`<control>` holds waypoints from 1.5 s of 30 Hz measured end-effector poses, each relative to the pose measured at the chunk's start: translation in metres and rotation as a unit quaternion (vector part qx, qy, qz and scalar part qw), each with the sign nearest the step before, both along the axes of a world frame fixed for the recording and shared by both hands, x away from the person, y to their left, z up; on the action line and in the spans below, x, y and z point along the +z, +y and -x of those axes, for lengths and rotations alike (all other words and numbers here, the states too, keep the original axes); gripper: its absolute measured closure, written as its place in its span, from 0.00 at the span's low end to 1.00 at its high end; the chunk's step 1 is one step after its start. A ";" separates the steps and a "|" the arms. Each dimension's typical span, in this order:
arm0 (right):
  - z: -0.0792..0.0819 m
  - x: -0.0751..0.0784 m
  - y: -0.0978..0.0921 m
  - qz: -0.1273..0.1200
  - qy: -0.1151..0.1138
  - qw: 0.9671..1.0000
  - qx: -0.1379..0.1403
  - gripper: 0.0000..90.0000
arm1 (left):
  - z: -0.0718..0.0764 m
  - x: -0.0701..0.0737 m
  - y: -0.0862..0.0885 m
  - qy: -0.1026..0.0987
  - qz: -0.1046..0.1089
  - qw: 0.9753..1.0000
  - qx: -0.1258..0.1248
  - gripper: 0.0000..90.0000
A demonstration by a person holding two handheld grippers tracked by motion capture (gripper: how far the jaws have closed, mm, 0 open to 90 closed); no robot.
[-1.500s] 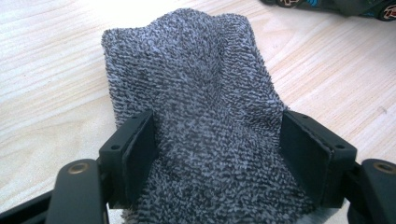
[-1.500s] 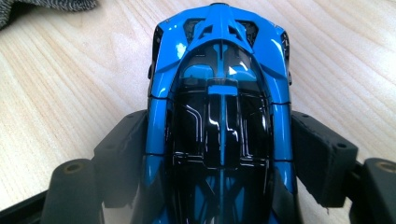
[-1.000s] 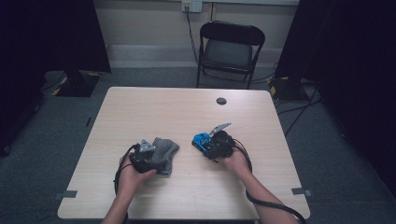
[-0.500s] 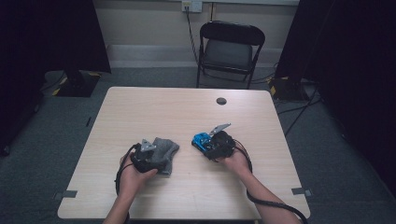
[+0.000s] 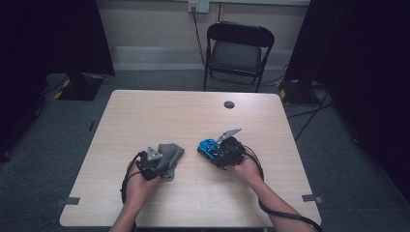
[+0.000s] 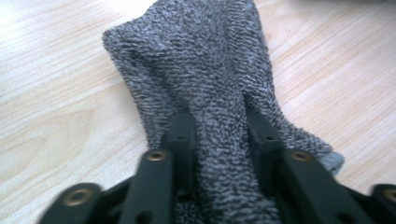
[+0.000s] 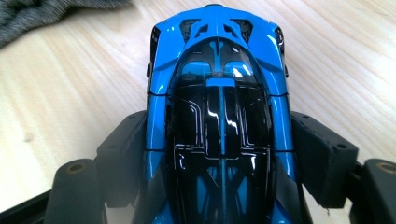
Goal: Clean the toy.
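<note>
Clamping the grey sock (image 6: 205,88) in my left hand-held gripper (image 6: 219,135), I hide its lower end between the jaws. My right hand-held gripper (image 7: 219,154) squeezes the blue toy car (image 7: 219,93), tail cut off. Both sit nearer the counter's (image 5: 193,116) front edge.

- 1 grey sock (image 5: 170,155), near the tabletop's front edge
- 1 blue toy car (image 5: 208,146)
- 2 hand-held grippers
- 1 folding chair (image 5: 238,54) beyond the far edge

Wooden table (image 5: 159,116) with sock (image 5: 170,153), toy car (image 5: 208,146)
</note>
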State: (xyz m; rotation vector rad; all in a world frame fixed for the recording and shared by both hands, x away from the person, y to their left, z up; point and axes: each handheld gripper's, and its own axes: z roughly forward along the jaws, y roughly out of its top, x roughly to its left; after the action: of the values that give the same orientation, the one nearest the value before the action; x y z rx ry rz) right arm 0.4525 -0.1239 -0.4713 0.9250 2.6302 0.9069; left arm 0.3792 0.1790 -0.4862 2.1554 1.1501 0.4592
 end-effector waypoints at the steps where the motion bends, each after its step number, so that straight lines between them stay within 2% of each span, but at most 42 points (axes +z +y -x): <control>1: 0.000 0.001 0.000 0.001 0.000 1.000 0.000 0.29 | -0.002 0.002 0.001 0.008 0.009 1.000 0.004 0.80; 3: 0.002 0.003 0.001 -0.004 -0.001 1.000 0.006 0.29 | -0.004 0.006 0.002 0.019 0.029 0.999 0.017 0.82; 6: 0.005 0.006 0.003 -0.007 -0.002 1.000 0.017 0.29 | -0.014 0.016 0.003 -0.001 0.048 0.998 0.028 0.84; 9: 0.007 0.009 0.008 -0.004 -0.004 1.000 0.026 0.29 | -0.030 0.024 -0.005 -0.010 0.055 0.998 0.015 0.84; 13: 0.010 0.013 0.012 -0.013 -0.007 0.999 0.036 0.29 | -0.051 0.035 -0.017 -0.016 0.048 0.999 0.002 0.84; 16: 0.013 0.017 0.015 -0.014 -0.008 0.999 0.043 0.29 | -0.060 0.038 -0.027 -0.005 0.040 0.999 -0.022 0.84; 17: 0.013 0.018 0.016 -0.014 -0.009 0.999 0.045 0.29 | -0.062 0.038 -0.030 0.000 0.031 0.999 -0.032 0.84; 19: 0.014 0.020 0.016 -0.013 -0.014 0.999 0.045 0.29 | -0.063 0.038 -0.036 0.003 0.031 0.998 -0.054 0.84; 21: 0.013 0.022 0.015 -0.019 -0.011 0.999 0.047 0.29 | -0.064 0.036 -0.041 0.009 0.033 0.998 -0.061 0.84; 23: 0.013 0.022 0.016 -0.013 -0.013 0.999 0.047 0.29 | -0.065 0.035 -0.043 0.010 0.049 0.996 -0.076 0.84; 25: 0.012 0.021 0.016 -0.011 -0.012 0.999 0.047 0.29 | -0.065 0.035 -0.047 0.016 0.049 0.995 -0.084 0.84; 31: 0.008 0.018 0.014 -0.006 -0.013 0.999 0.038 0.29 | -0.064 0.038 -0.050 0.014 0.059 0.992 -0.109 0.84; 42: -0.004 0.021 0.006 -0.007 -0.013 1.000 0.011 0.29 | -0.054 0.039 -0.051 0.017 0.089 0.987 -0.130 0.85; 45: -0.006 0.021 0.006 -0.008 -0.013 1.000 0.006 0.29 | -0.051 0.039 -0.050 0.018 0.094 0.987 -0.130 0.85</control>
State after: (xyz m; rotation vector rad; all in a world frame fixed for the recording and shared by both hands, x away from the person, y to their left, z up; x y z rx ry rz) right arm 0.4590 -0.1178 -0.4499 0.8955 2.6132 0.9370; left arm 0.4304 0.1294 -0.4476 2.1149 0.8766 0.1887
